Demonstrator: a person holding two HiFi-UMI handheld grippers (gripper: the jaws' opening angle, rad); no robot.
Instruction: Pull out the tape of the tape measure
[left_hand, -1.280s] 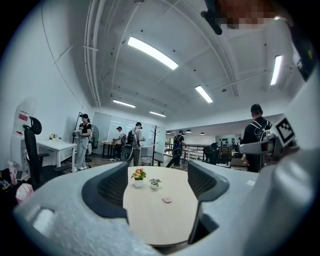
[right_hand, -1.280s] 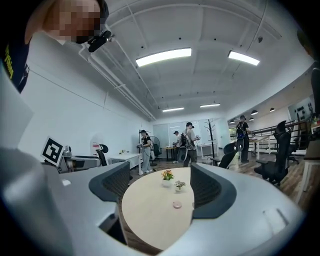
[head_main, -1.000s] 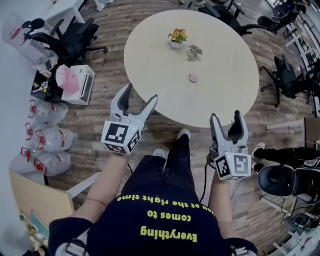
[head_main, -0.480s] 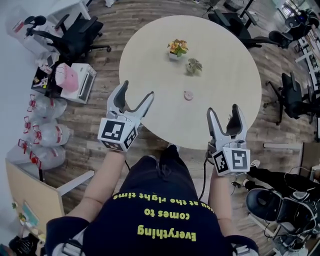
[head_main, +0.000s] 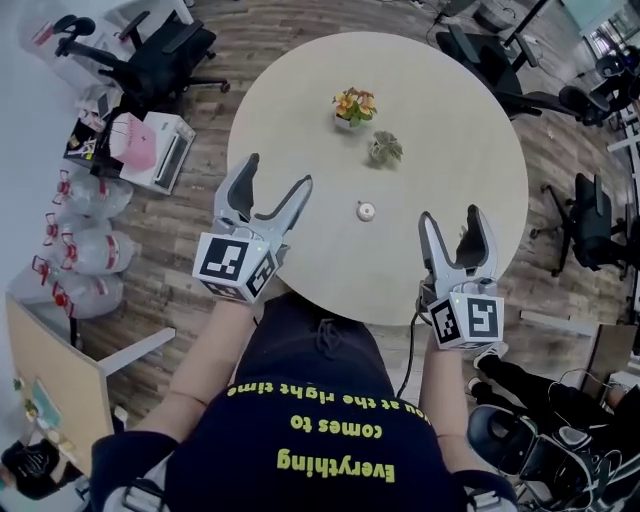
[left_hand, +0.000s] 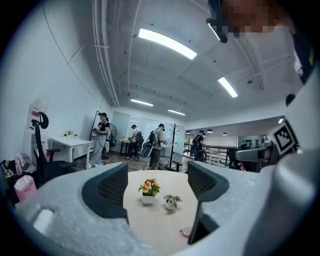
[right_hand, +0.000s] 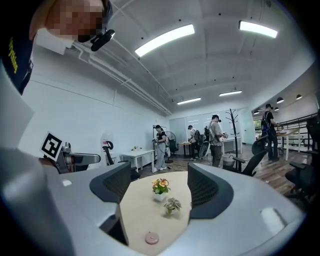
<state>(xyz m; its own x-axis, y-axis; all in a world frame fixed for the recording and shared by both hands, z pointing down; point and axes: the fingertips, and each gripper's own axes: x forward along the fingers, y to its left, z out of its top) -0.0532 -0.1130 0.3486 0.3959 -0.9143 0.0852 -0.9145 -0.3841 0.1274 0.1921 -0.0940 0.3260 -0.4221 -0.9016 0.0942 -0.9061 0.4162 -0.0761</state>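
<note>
The tape measure (head_main: 366, 210), taken to be the small round pinkish case, lies on the round worktop (head_main: 450, 130) toward its near side, ahead of both claws and touched by neither. The left claw (head_main: 277, 175) is held with its jaws spread wide and nothing between them. The right claw (head_main: 450, 218) is likewise spread and empty.

The step in hand is judged to be the approach, with nothing yet gripped. To be done well, the case should be clamped across its sides by one claw and the tape's end tab caught by the other (the tab cannot be made out at this size). The pull should then be made low and straight away from the case. A light round case may be expected to slide or spin on the smooth worktop unless it is held firmly first.

A flower pot (head_main: 351, 104) with orange and yellow blooms and a small potted plant (head_main: 384, 149) stand farther back, well apart from the case. They are not in the way of a reach from the near side, though a tape drawn toward them could knock them. Office chairs (head_main: 160, 55) are placed around the far side.
</note>
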